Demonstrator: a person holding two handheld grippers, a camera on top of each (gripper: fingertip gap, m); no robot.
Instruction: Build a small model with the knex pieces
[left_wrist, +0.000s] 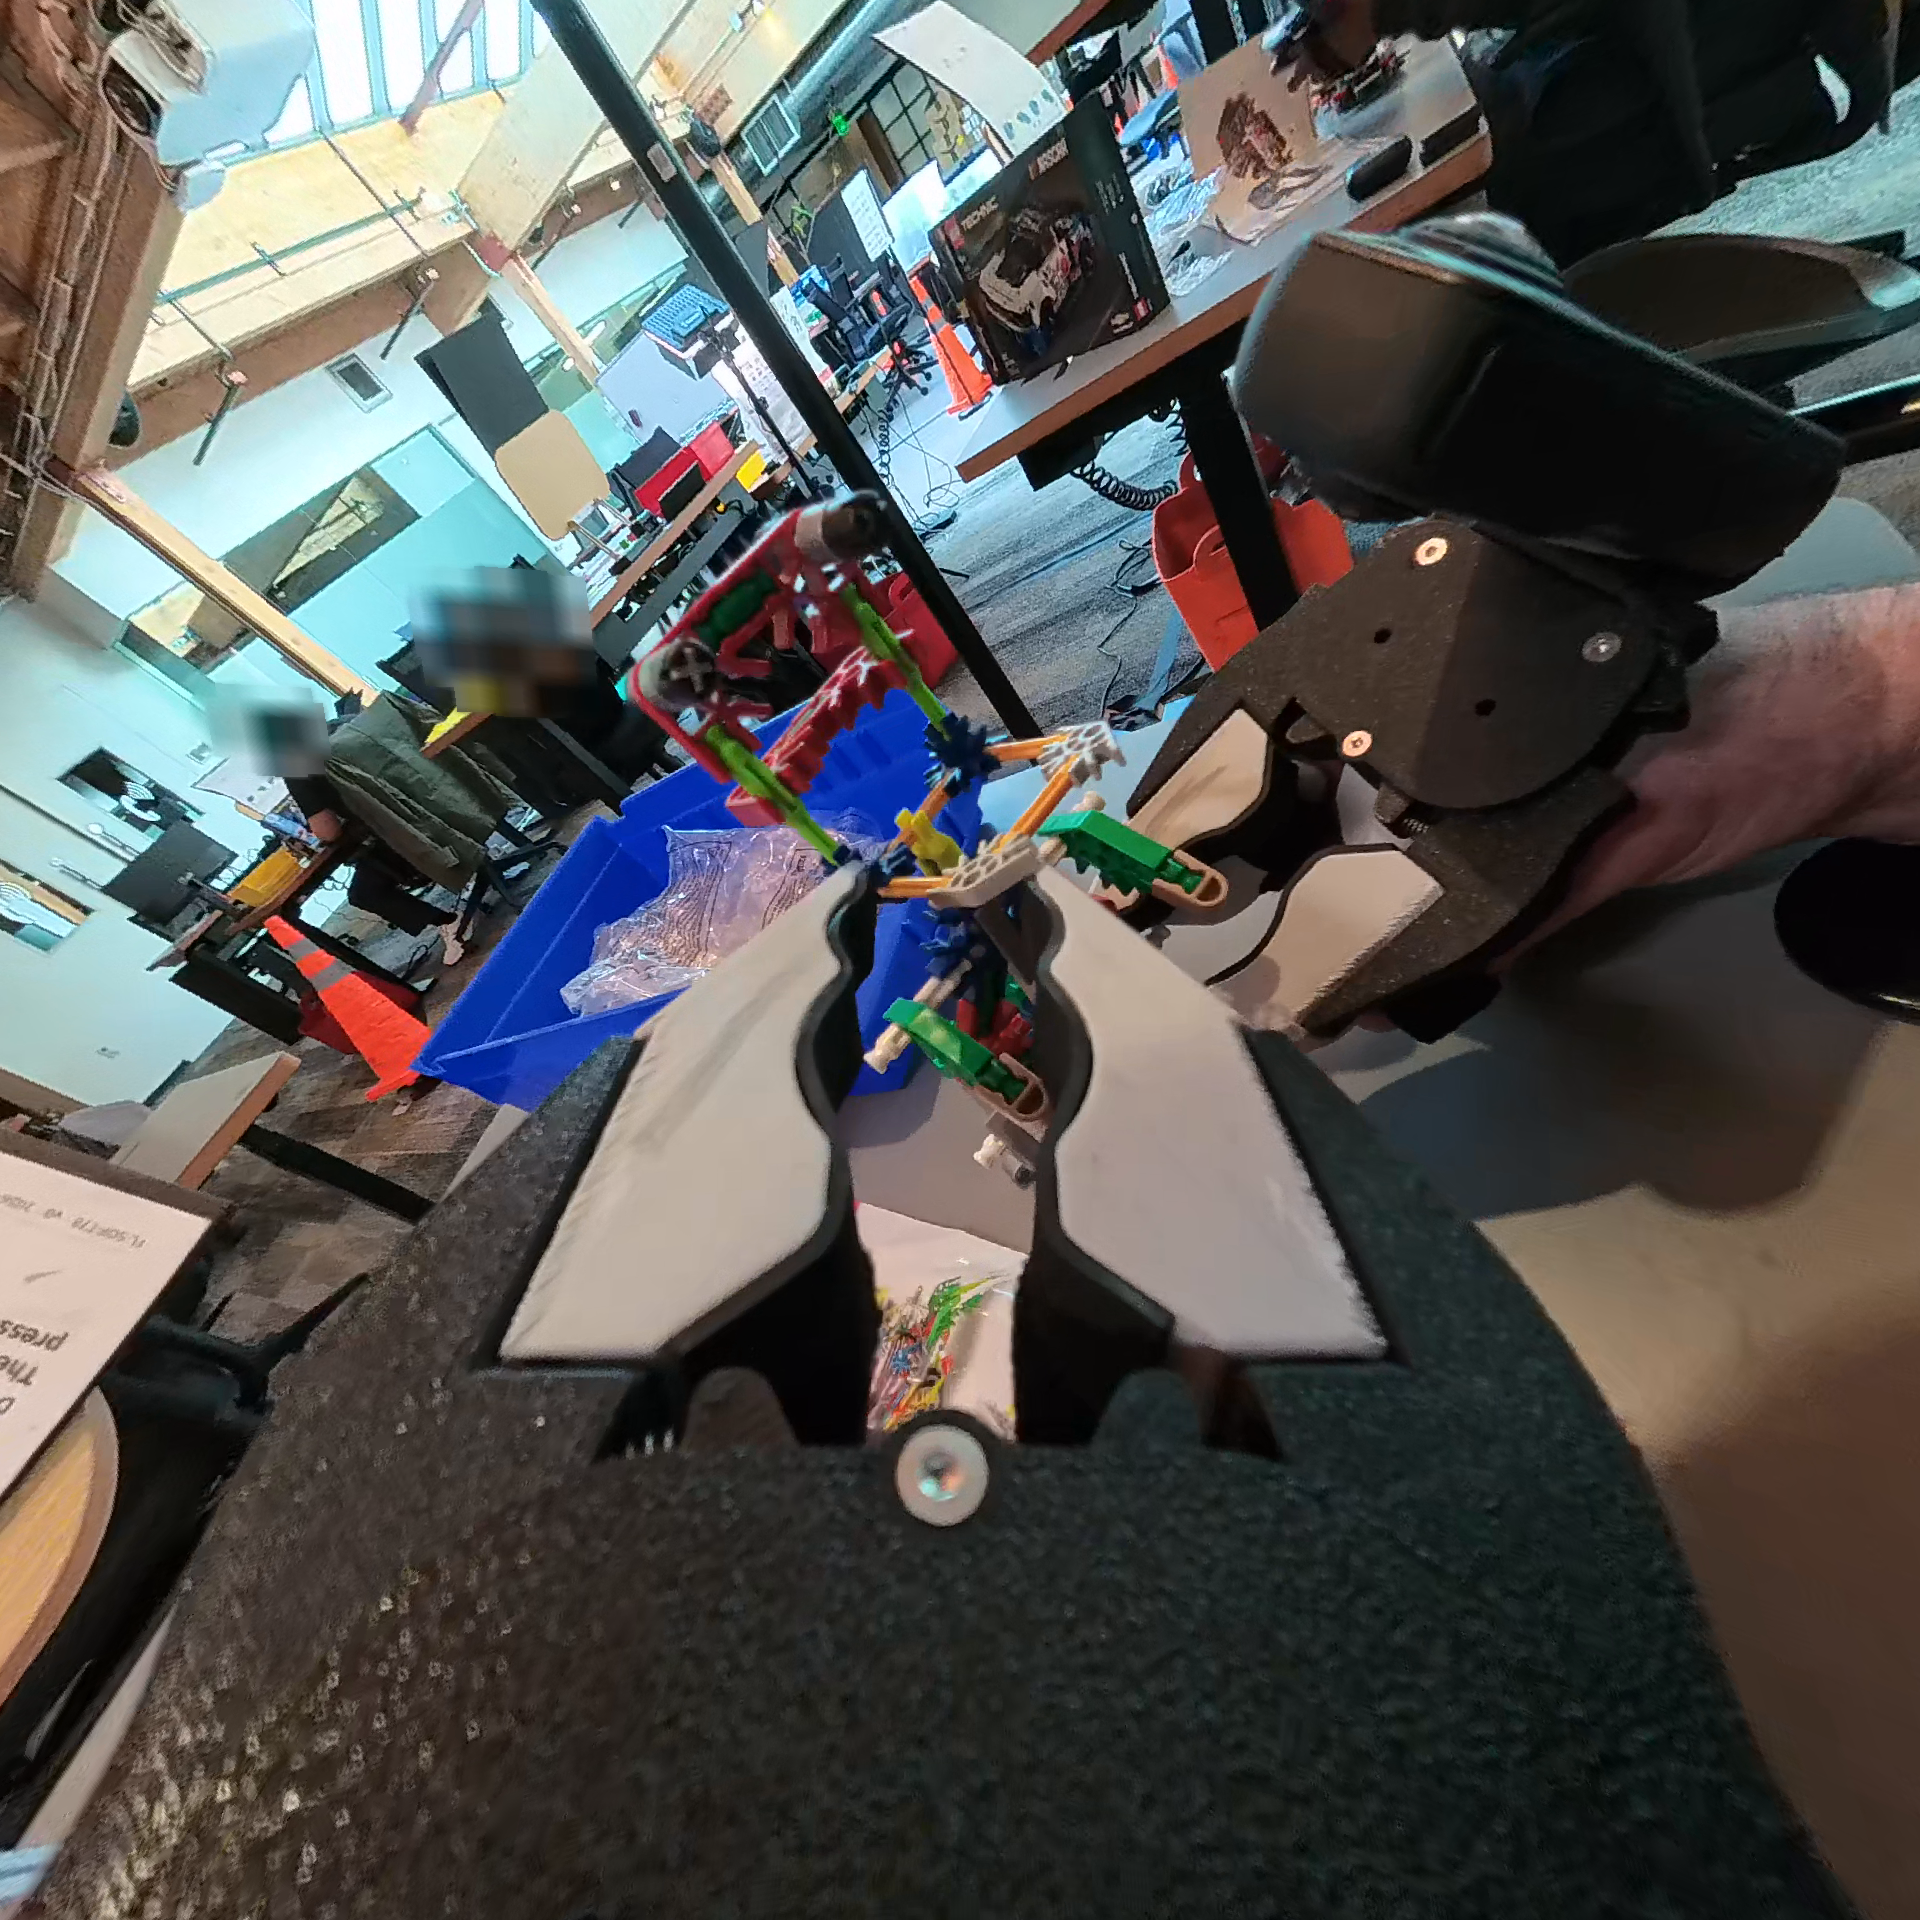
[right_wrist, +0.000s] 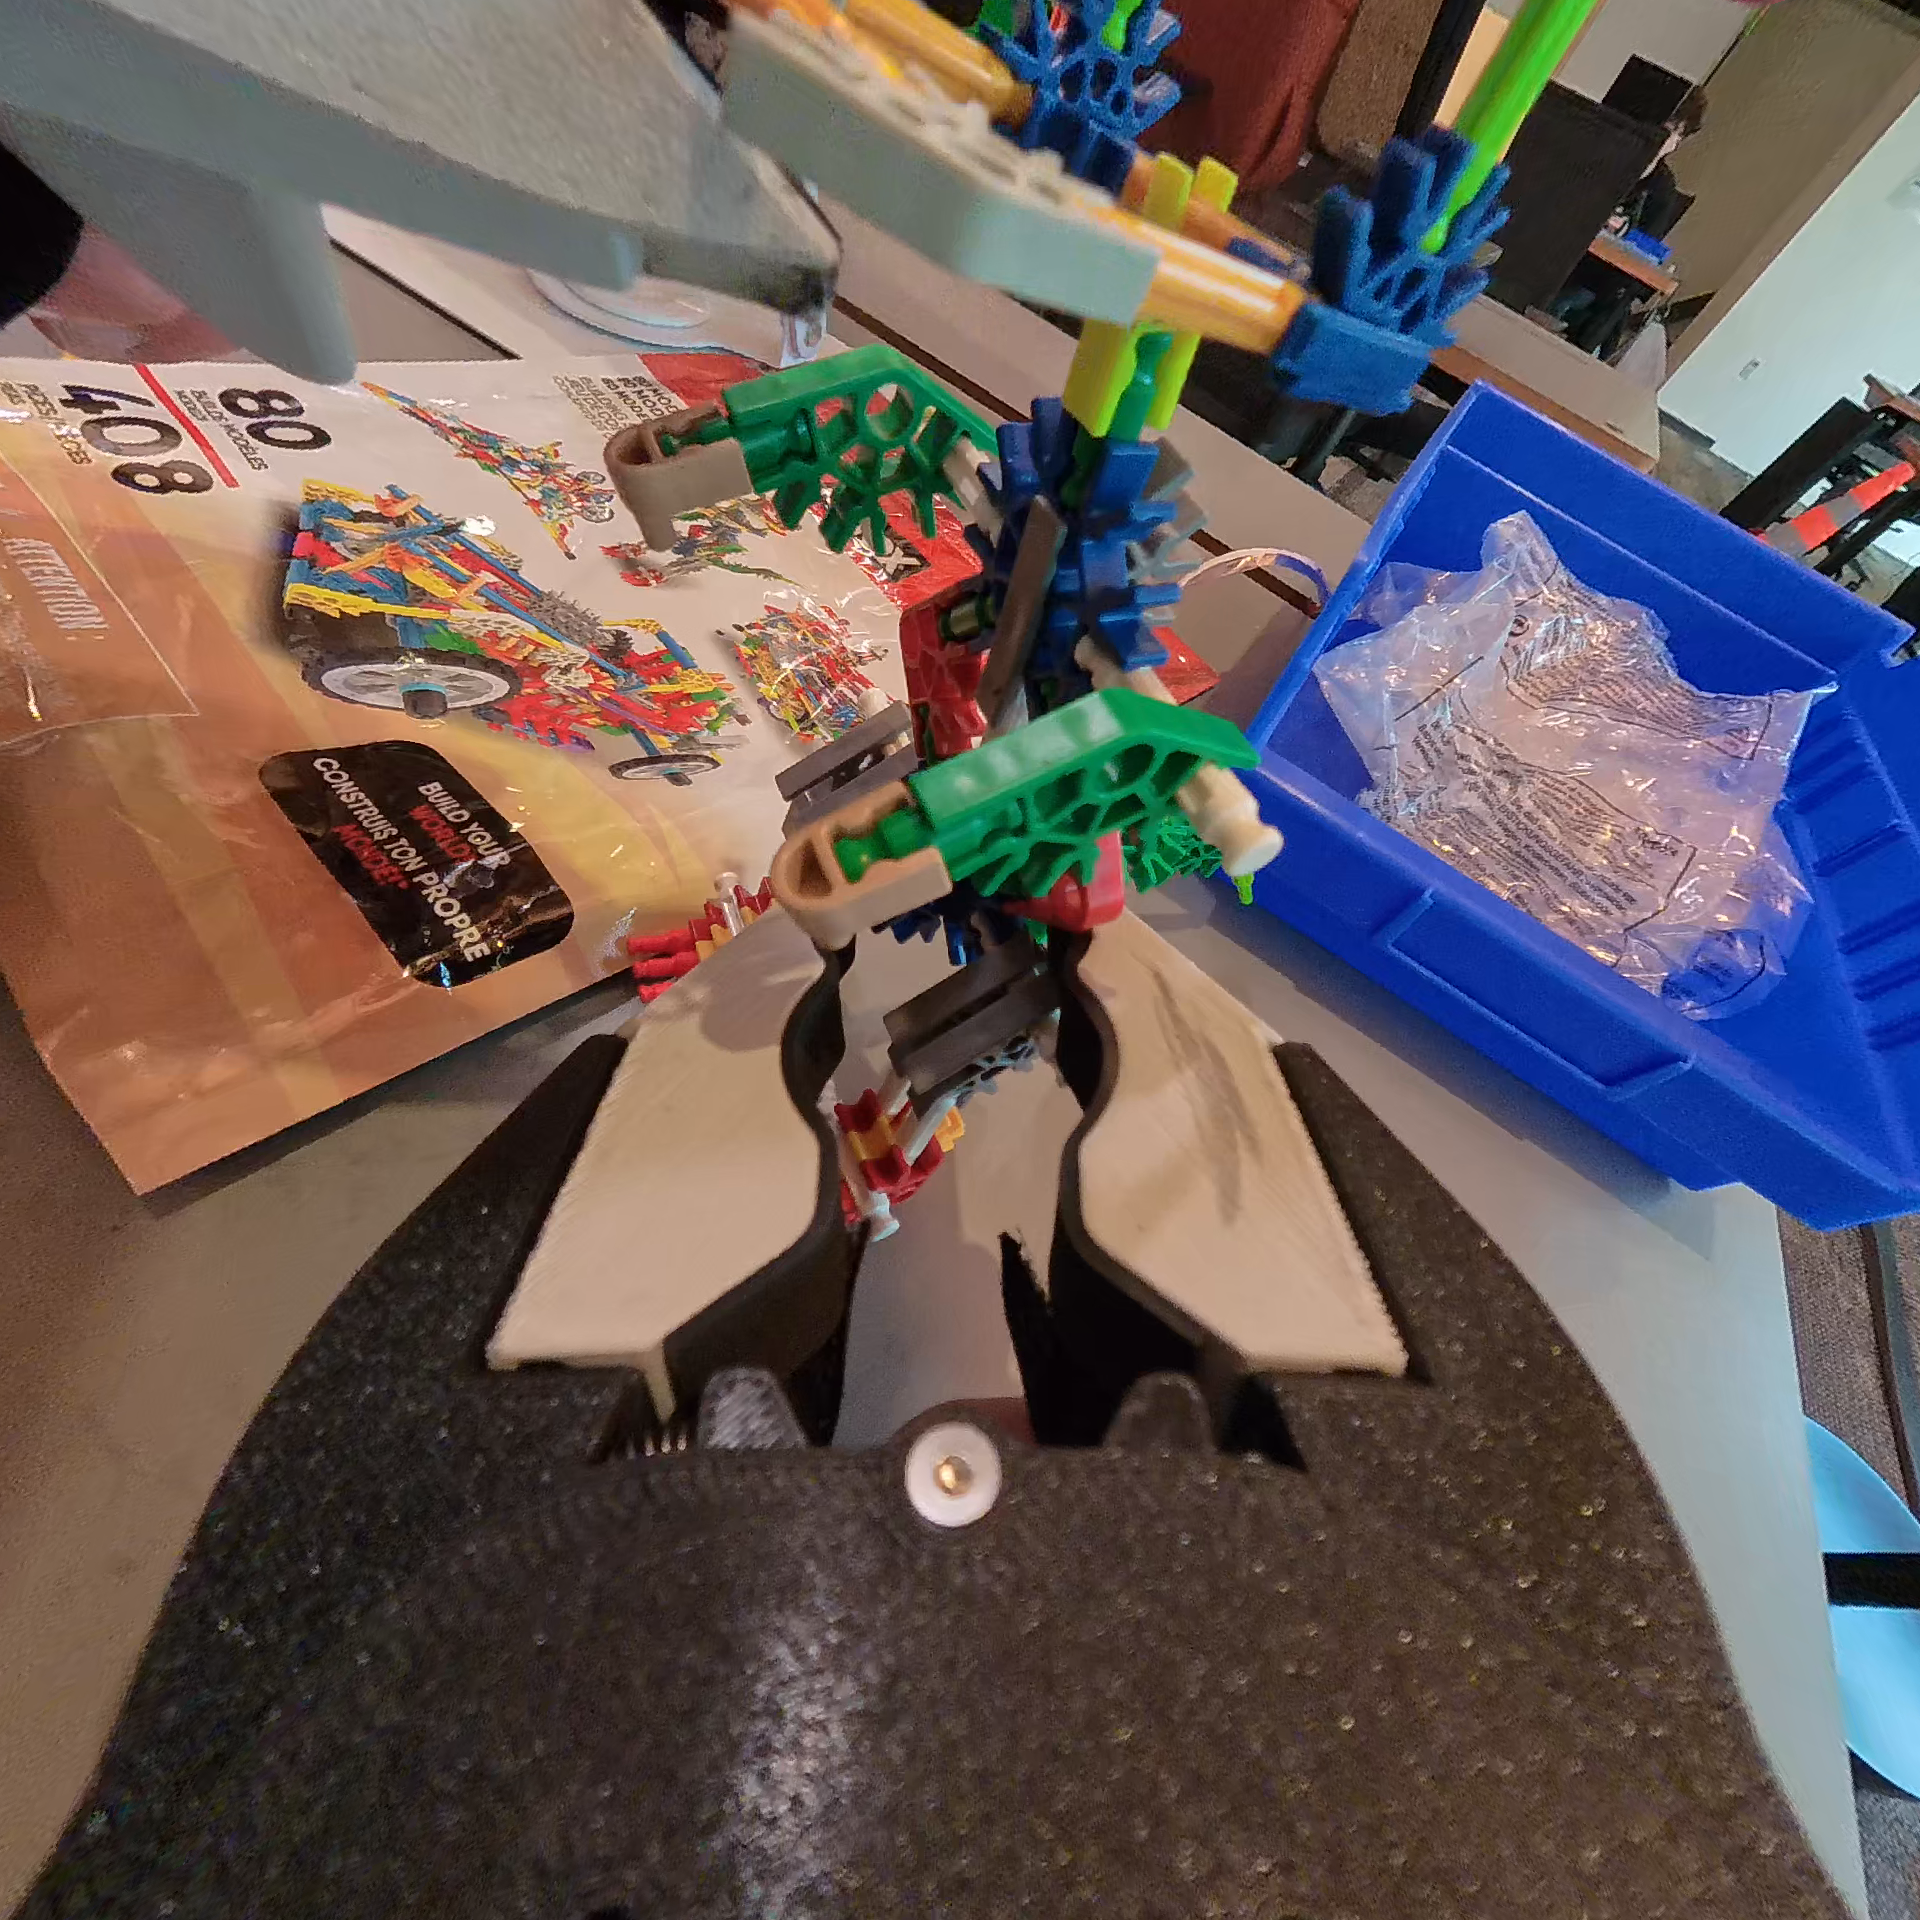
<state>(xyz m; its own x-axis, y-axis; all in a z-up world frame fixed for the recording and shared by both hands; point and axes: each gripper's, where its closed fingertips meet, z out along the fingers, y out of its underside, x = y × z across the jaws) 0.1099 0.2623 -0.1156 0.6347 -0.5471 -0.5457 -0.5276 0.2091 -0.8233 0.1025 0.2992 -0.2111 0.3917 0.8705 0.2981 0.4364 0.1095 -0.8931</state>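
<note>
Rods and snowflake-shaped connectors make up the toy model (left_wrist: 951, 748), and it hangs in the air between the two tools, clear of the grey table (right_wrist: 156, 1299).

The left gripper (left_wrist: 948, 894) has its jaws drawn close on the pale flat connector and orange rods near the model's middle. The red-framed end juts away toward 11 o'clock. The right gripper (right_wrist: 951, 951) comes at the model from below, jaws pinched on the dark grey and red pieces at its foot. A green bracket sits just above the fingertips, and a second sits higher, at 11 o'clock. A bare hand (left_wrist: 1766, 748) carries that tool.

From the right wrist view:
- The blue bin (right_wrist: 1558, 1039) lies at 3 o'clock of the model, with a crumpled clear bag (right_wrist: 1558, 727) inside it.
- The flat printed packaging (right_wrist: 260, 831) lies at 9 o'clock.
- A few loose red and yellow pieces (right_wrist: 686, 945) rest at its near edge.

To my eye, a hold like this is only as good as the joints between the two grips. These pieces look push-fit, so any twist or pull of one tool against the other would likely pop a rod out. Firm, even pressure on solid connectors seems safer than squeezing thin rods.
</note>
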